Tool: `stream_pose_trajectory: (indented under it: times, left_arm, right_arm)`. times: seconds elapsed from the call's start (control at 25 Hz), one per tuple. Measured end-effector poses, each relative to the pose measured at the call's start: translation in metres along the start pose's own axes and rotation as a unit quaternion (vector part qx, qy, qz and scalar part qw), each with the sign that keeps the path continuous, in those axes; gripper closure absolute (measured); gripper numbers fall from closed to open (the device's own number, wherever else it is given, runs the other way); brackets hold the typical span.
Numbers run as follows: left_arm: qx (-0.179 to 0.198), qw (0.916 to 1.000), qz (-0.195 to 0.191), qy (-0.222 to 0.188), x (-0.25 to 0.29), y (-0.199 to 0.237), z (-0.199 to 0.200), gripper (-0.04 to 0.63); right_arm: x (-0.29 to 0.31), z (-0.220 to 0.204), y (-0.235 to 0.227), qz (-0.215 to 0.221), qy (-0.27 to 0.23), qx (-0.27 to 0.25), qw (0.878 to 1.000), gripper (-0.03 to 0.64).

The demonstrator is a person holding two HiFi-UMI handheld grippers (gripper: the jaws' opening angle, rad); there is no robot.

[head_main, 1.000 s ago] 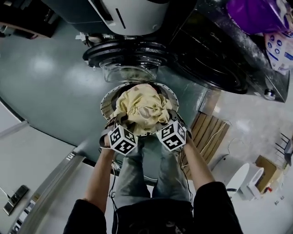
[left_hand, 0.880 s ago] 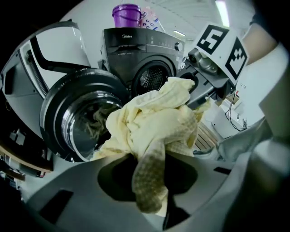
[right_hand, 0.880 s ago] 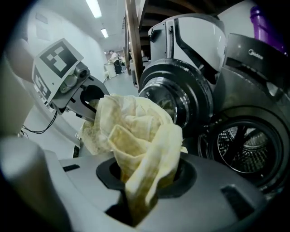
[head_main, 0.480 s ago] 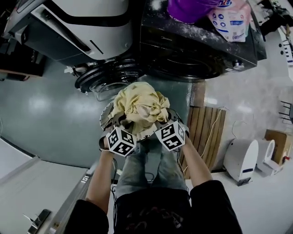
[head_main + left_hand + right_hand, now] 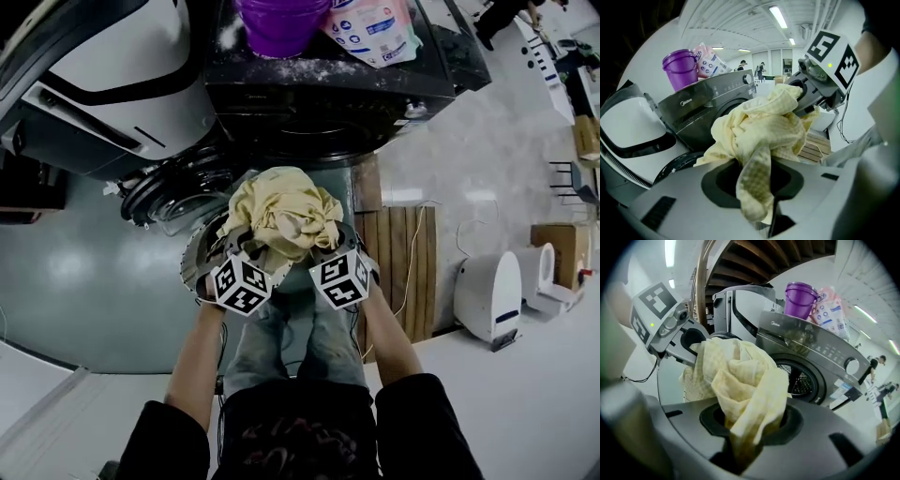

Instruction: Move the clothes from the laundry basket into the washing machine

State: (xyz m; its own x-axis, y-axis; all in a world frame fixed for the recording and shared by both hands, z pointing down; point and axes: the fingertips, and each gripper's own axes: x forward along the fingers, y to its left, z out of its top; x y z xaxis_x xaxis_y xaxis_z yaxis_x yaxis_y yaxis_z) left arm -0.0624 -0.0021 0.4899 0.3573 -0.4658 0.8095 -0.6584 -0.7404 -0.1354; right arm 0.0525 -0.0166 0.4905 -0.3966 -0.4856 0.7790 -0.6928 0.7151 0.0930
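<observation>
Yellow cloth (image 5: 281, 211) sits bunched at centre of head view, held up btwn both grippers. It hangs above the laundry basket (image 5: 197, 267), whose round rim shows just below-left of it.

Left gripper (image 5: 246, 253) is at the bundle's lower-left edge. Its jaws are narrow, pinched on a hanging fold of the cloth, plain in left gripper view. Right gripper (image 5: 330, 251) is at the lower-right edge, jaws likewise narrow, clamped on another wad of the same cloth. The two marker cubes sit side by side, apart, w/ the person's legs below them.

Black washing machine (image 5: 319, 103) fills top centre of head view, just beyond the cloth. In right gripper view its drum opening (image 5: 802, 380) shows right of the bundle, perforated drum visible. Round door (image 5: 169, 192) hangs open left of the bundle.

On the machine top: purple tub (image 5: 281, 23) & detergent bag (image 5: 375, 28), touching. White-grey machine (image 5: 103, 75) upper left. Wooden slat board (image 5: 398, 267) on floor, right of the cloth.
</observation>
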Motion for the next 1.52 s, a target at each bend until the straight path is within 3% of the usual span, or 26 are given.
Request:
stream_pose_trajectory:
  times: [0.28, 0.8, 1.12, 1.52]
  left_arm:
    - [0.027, 0.9996, -0.001, -0.002, 0.036, -0.012, 0.065, 0.459]
    - [-0.006, 0.9991, 0.029, 0.031, 0.121, -0.010, 0.152, 0.460]
    - [0.000, 0.9989, 0.026, 0.038, 0.160, 0.000, 0.154, 0.460]
    - [0.018, 0.9994, 0.028, 0.012, 0.179, 0.016, 0.129, 0.460]
  right_arm:
    - [-0.012, -0.019, -0.070, -0.020, -0.008, 0.018, 1.000, 0.483]
    - [0.016, -0.036, -0.194, 0.028, -0.021, 0.022, 0.999, 0.483]
    - [0.047, -0.048, -0.214, 0.028, -0.015, 0.041, 0.999, 0.483]
    - [0.077, -0.050, -0.203, 0.001, -0.019, 0.043, 0.999, 0.483]
